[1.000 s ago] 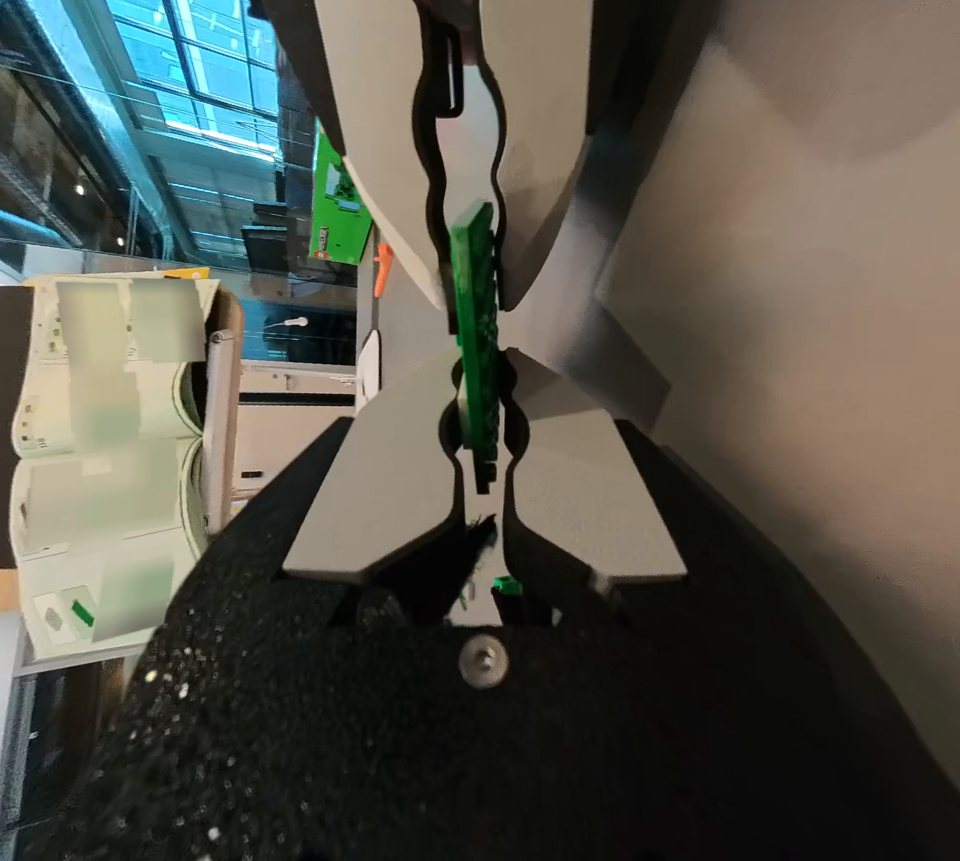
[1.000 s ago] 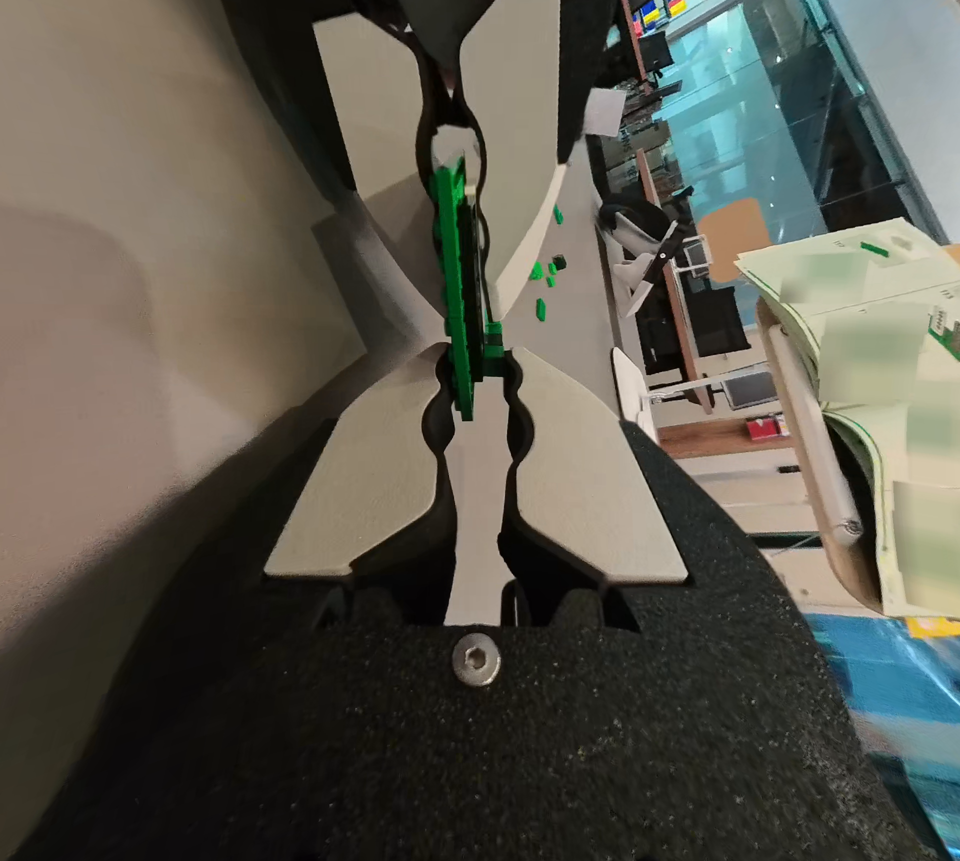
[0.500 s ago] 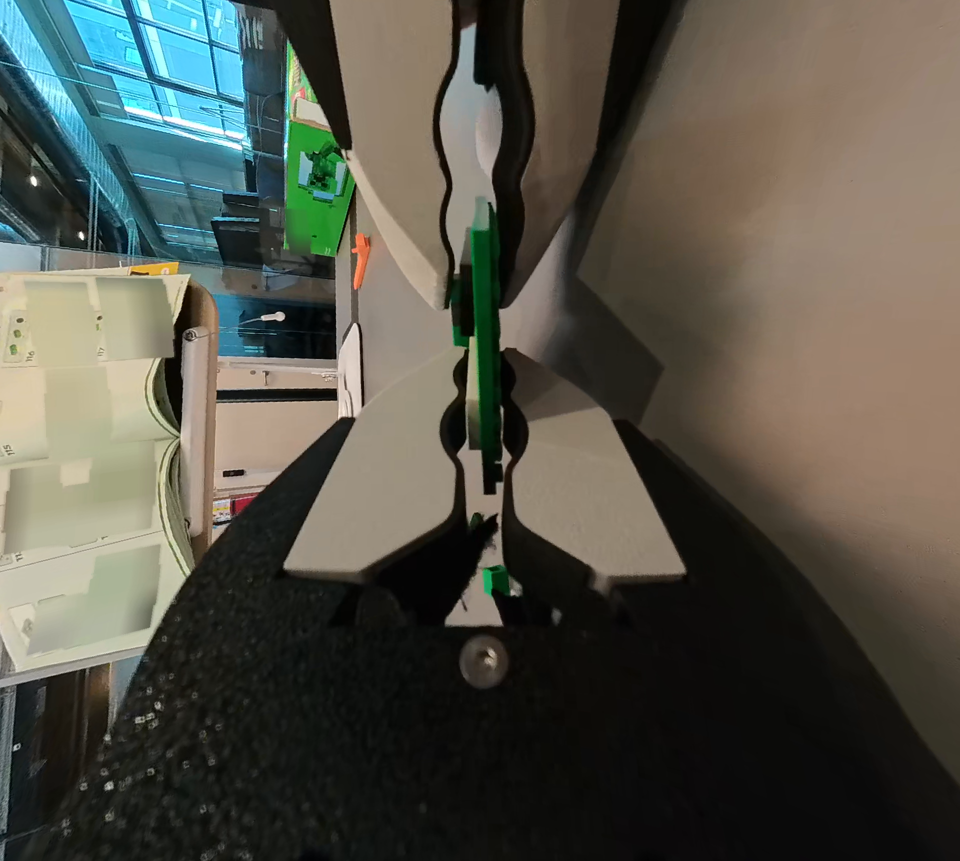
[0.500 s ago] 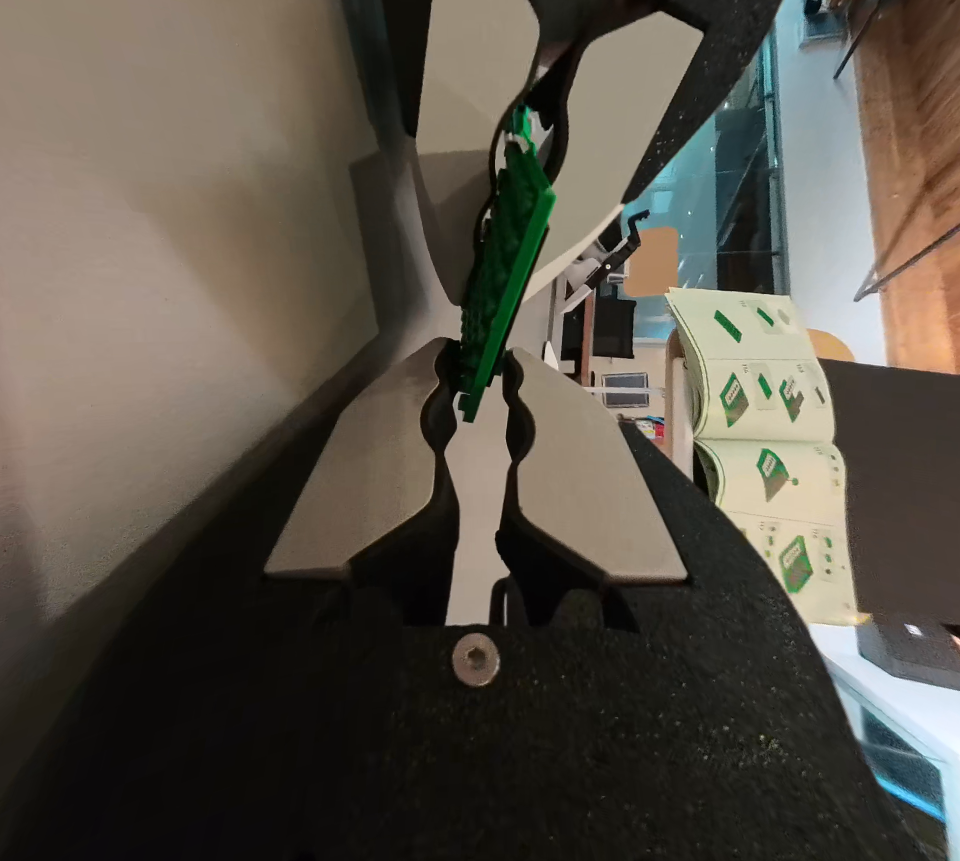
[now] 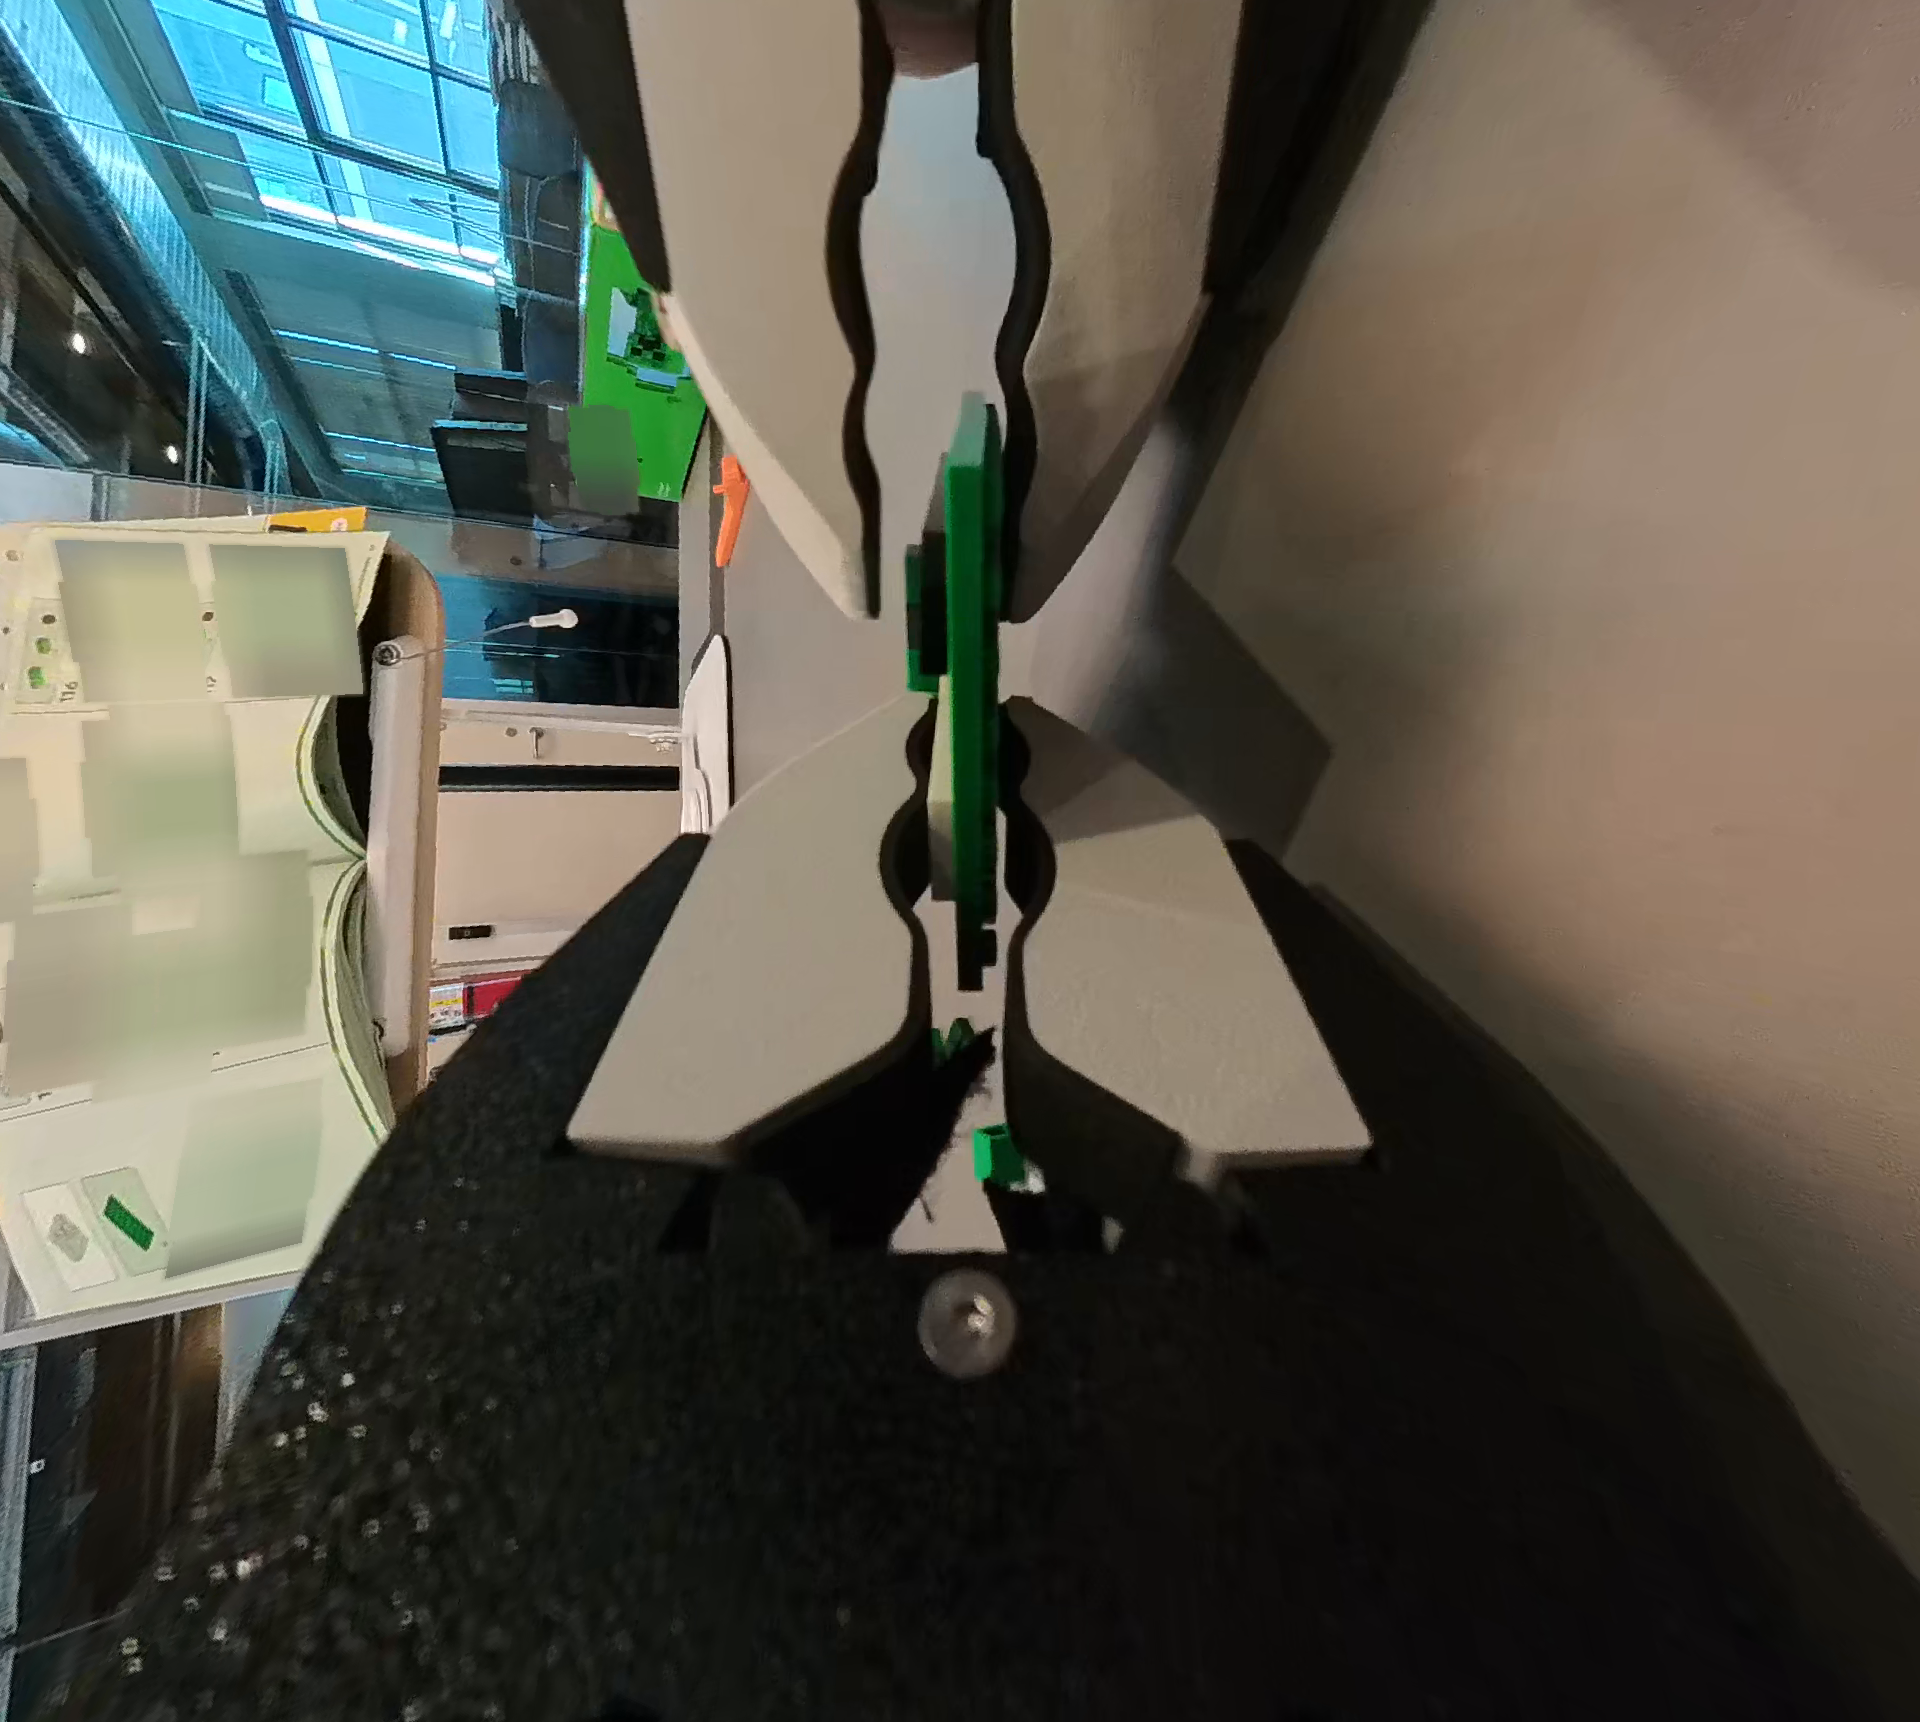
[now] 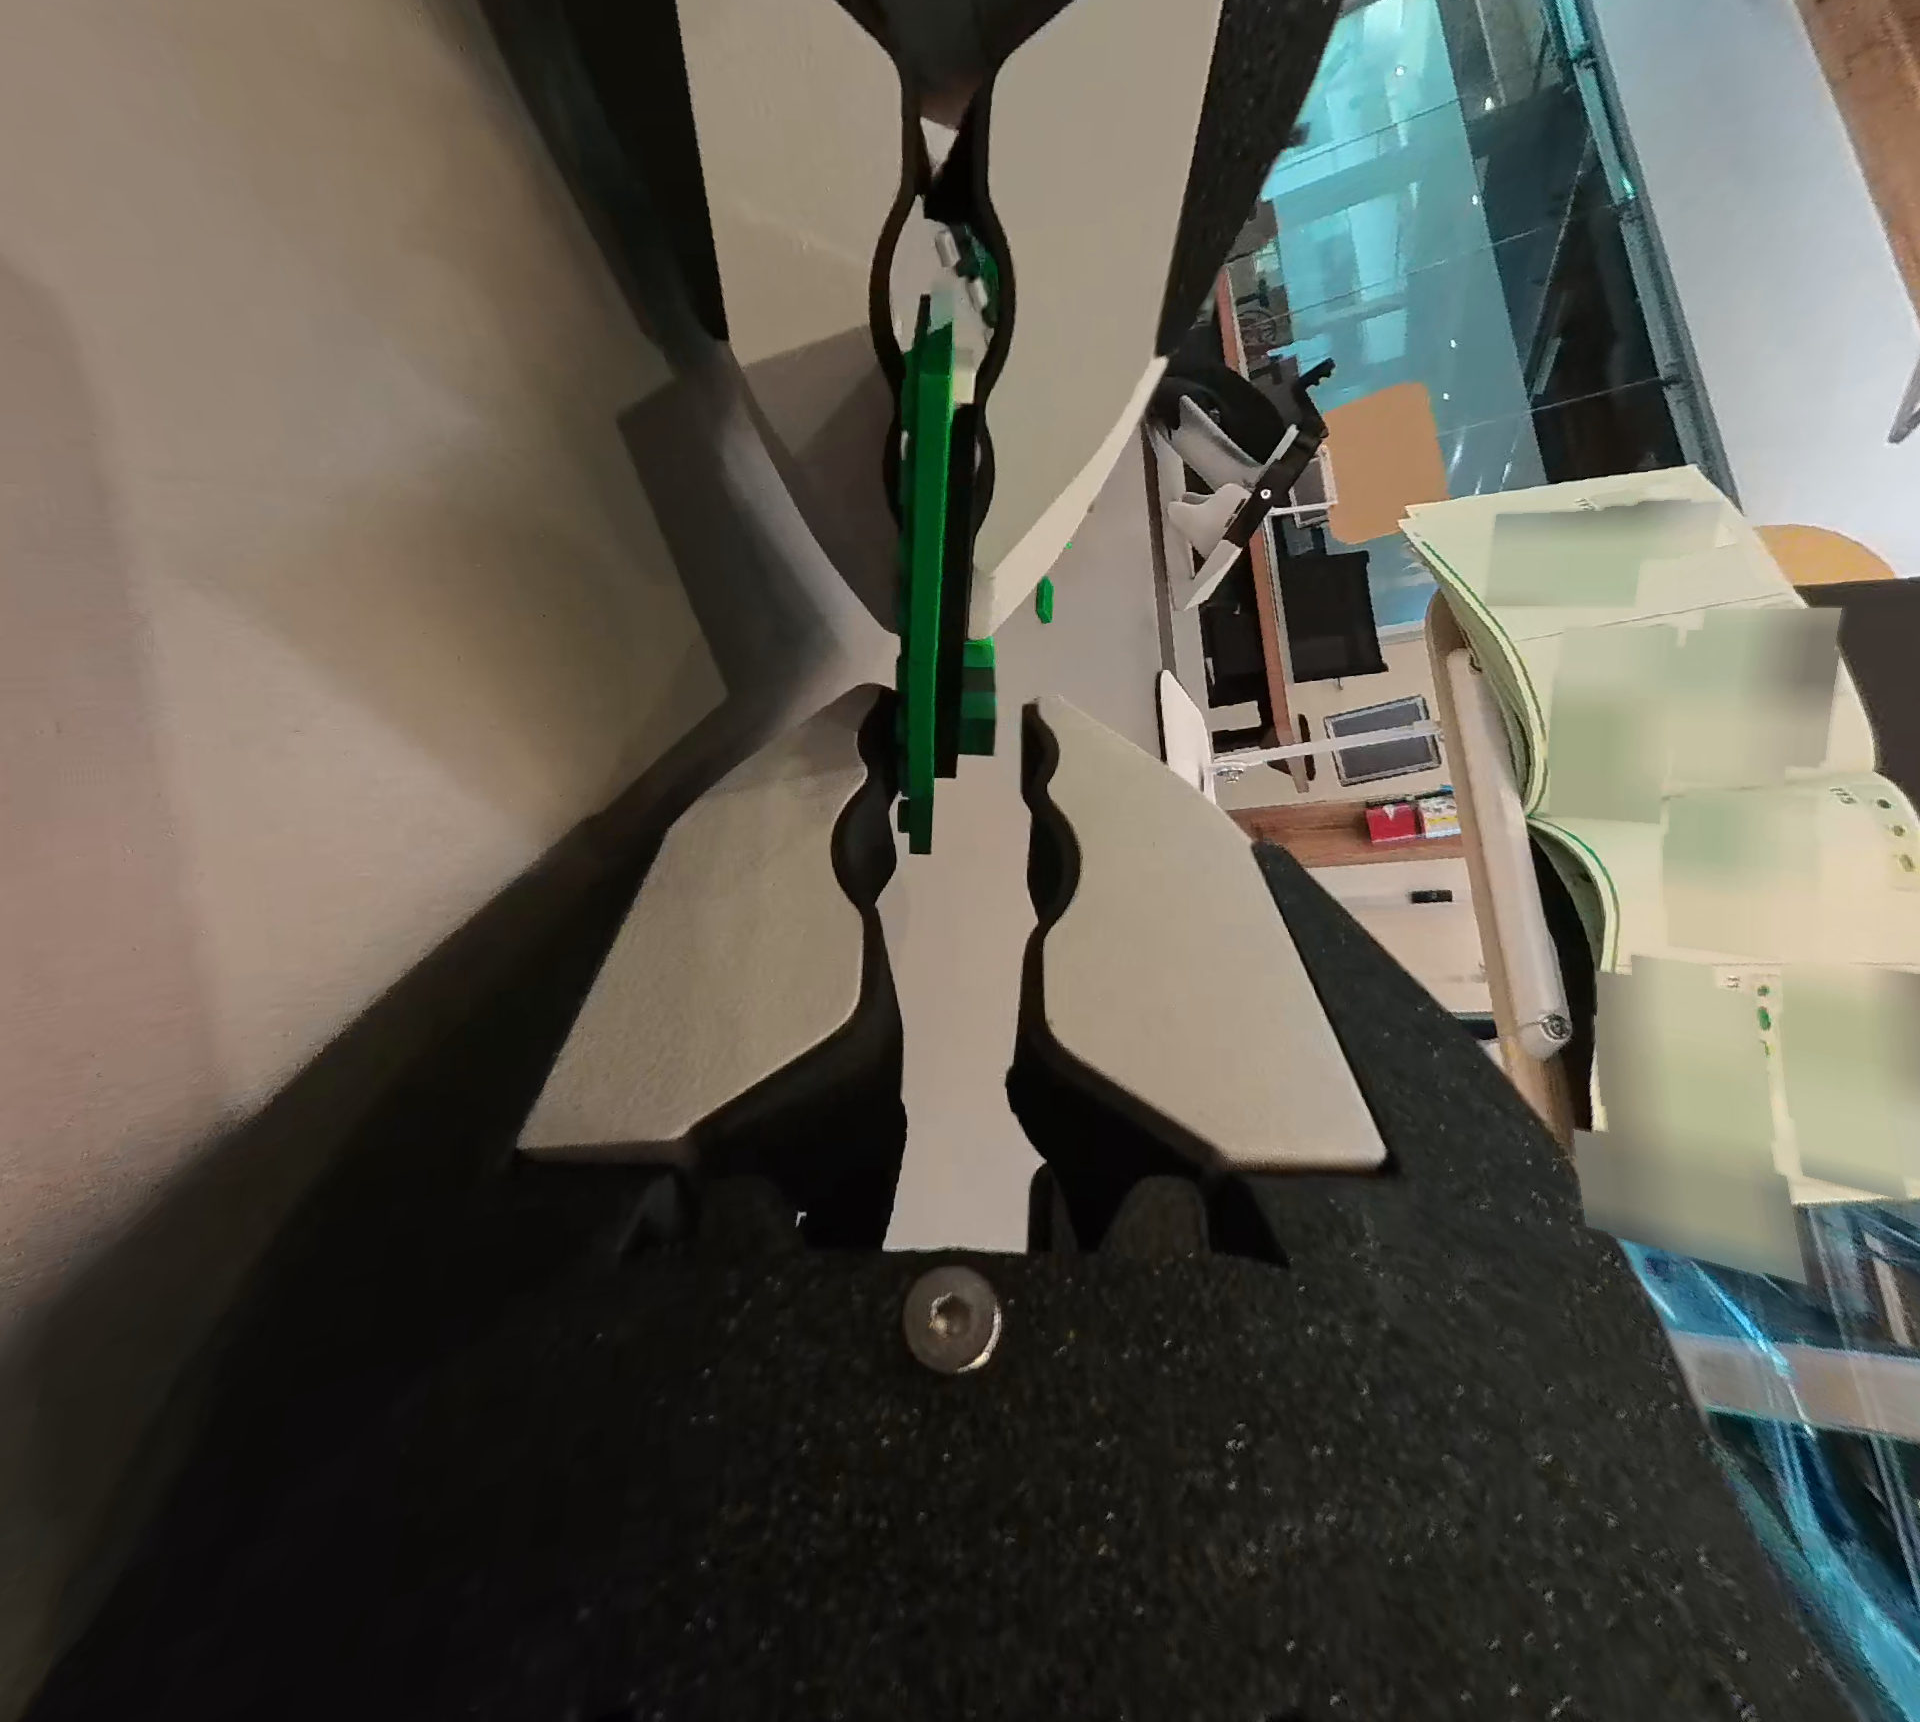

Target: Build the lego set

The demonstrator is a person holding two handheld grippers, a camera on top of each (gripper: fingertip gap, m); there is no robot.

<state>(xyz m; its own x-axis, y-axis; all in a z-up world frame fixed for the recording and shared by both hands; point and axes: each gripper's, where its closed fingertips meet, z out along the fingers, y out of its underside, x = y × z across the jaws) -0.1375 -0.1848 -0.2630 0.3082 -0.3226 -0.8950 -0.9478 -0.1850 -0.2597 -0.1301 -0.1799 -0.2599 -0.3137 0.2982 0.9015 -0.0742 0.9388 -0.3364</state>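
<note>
left gripper (image 5: 961, 706): jaws pinched onto the near end of the green lego plate (image 5: 975, 685), held edge-on | right gripper (image 6: 956, 716): fingers parted, plate lying against its left finger, not clamped | grippers nose to nose | instruction booklet (image 6: 1662, 789) open at right | green box (image 5: 634, 384) far left on table (image 5: 1558, 529)

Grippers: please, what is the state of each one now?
Left gripper: shut on the green plate.
Right gripper: open, not clamping the plate.

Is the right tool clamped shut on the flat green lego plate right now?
No, the right tool stands open, with a gap beside the flat green lego plate.
</note>
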